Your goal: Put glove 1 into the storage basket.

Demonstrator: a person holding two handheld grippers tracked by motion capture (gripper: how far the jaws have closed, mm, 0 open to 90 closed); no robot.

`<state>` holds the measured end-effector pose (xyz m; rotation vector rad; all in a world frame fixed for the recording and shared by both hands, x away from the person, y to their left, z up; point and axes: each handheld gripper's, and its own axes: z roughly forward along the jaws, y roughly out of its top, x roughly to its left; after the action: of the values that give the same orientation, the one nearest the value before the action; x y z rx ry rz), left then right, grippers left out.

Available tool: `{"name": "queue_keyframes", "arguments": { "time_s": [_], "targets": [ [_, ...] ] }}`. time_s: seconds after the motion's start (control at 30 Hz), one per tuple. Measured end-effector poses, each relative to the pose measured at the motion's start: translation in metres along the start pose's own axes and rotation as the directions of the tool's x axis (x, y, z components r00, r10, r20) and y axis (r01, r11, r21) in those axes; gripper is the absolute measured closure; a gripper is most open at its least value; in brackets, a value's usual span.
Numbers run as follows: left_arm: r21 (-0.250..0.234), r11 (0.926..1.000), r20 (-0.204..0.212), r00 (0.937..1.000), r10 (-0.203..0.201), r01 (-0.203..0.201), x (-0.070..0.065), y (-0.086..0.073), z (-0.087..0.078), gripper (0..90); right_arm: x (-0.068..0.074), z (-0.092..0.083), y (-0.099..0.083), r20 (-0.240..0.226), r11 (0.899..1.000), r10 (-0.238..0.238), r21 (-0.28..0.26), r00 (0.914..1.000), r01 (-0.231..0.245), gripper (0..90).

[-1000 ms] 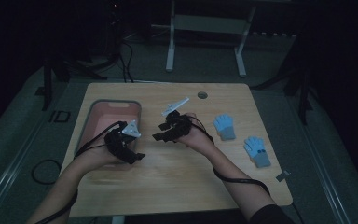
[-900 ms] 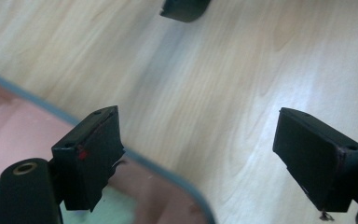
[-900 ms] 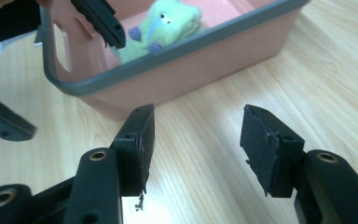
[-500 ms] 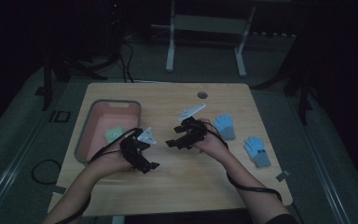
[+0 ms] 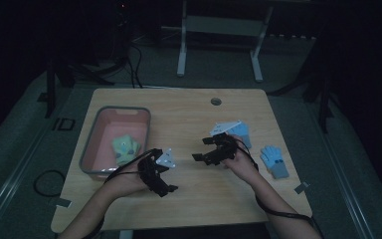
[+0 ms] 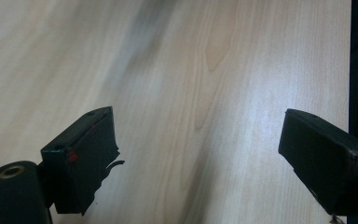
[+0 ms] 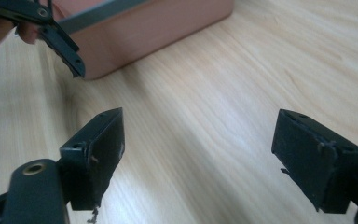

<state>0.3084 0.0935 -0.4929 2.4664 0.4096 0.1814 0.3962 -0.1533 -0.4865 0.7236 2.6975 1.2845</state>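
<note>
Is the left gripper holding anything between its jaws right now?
No: in the left gripper view, the left gripper has jaws wide apart, with bare wooden table between them.

I am working in a dim lab or test room: a bare wooden table (image 5: 189, 199) stands on grey carpet, cables (image 5: 129, 59) trail across the floor, a metal frame (image 5: 219, 45) stands behind, and tape marks (image 5: 62, 123) label the floor.

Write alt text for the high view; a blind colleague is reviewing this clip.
A person holds the left gripper and right gripper, both open and empty, over a wooden table. A green glove lies in the pink tray; two blue gloves lie right.
</note>
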Motion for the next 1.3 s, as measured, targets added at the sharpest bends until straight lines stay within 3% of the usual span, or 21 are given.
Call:
{"name": "queue_keyframes", "arguments": {
  "time_s": [0.1,0.2,0.33,0.43,0.47,0.5,0.6,0.8,0.83,0.87,1.03,1.17,1.3],
  "targets": [
    [0.004,0.9999,-0.002,0.9999,0.013,-0.013,-0.001,-0.003,0.008,11.7,-0.001,-0.006,-0.009,0.024,0.999,0.041,0.034,0.9989,-0.042,14.7],
    [-0.007,0.9999,0.003,1.0,0.008,-0.008,-0.003,-0.005,0.015,11.7,-0.002,-0.012,-0.017,0.032,0.998,0.052,0.02,0.9981,-0.053,13.7],
    [0.001,1.0,-0.03,0.9995,0.003,-0.003,-0.005,-0.01,0.023,11.0,-0.006,-0.023,-0.028,0.04,0.997,0.08,-0.014,0.996,-0.079,12.1],
    [-0.001,0.9999,-0.06,0.9981,0.015,-0.015,-0.009,-0.011,0.026,8.7,-0.009,-0.031,-0.035,0.079,0.997,0.074,-0.007,0.9941,-0.073,14.4],
    [-0.001,0.9999,-0.06,0.9981,0.015,-0.015,-0.009,-0.011,0.026,8.7,-0.009,-0.031,-0.035,0.079,0.997,0.074,-0.007,0.9941,-0.073,14.4],
    [-0.01,1.0,-0.03,0.9995,-0.002,0.002,-0.01,-0.011,0.028,8.7,-0.011,-0.034,-0.037,0.098,0.998,0.069,-0.002,0.9928,-0.069,18.4],
    [0.001,1.0,-0.021,0.9998,0.003,-0.002,-0.013,-0.011,0.032,8.7,-0.02,-0.046,-0.044,0.153,0.997,0.071,0.007,0.9857,-0.073,30.1],
    [0.002,1.0,0.008,1.0,0.001,-0.001,-0.02,-0.014,0.04,8.8,-0.033,-0.058,-0.05,0.225,0.998,0.058,-0.002,0.9726,-0.059,38.3],
    [0.002,1.0,0.008,1.0,0.001,-0.001,-0.02,-0.014,0.04,8.8,-0.037,-0.059,-0.051,0.238,0.998,0.058,-0.001,0.9695,-0.06,38.3],
    [0.023,0.9997,0.011,0.9999,0.003,-0.003,-0.023,-0.017,0.045,8.8,-0.045,-0.062,-0.054,0.268,0.999,0.049,0.001,0.9622,-0.051,44.3],
    [0.028,0.9996,0.019,0.9998,-0.007,0.006,-0.027,-0.022,0.049,9.5,-0.063,-0.068,-0.054,0.3,0.998,0.052,0.017,0.9527,-0.06,46.2],
    [0.033,0.9994,0.019,0.9998,-0.011,0.011,-0.03,-0.026,0.052,9.5,-0.08,-0.074,-0.05,0.344,0.997,0.068,0.013,0.9366,-0.078,49.3],
    [0.024,0.9997,0.002,0.9999,-0.01,0.01,-0.032,-0.029,0.051,9.5,-0.096,-0.076,-0.045,0.362,0.996,0.086,0.006,0.9282,-0.094,50.1]
  ]
}}
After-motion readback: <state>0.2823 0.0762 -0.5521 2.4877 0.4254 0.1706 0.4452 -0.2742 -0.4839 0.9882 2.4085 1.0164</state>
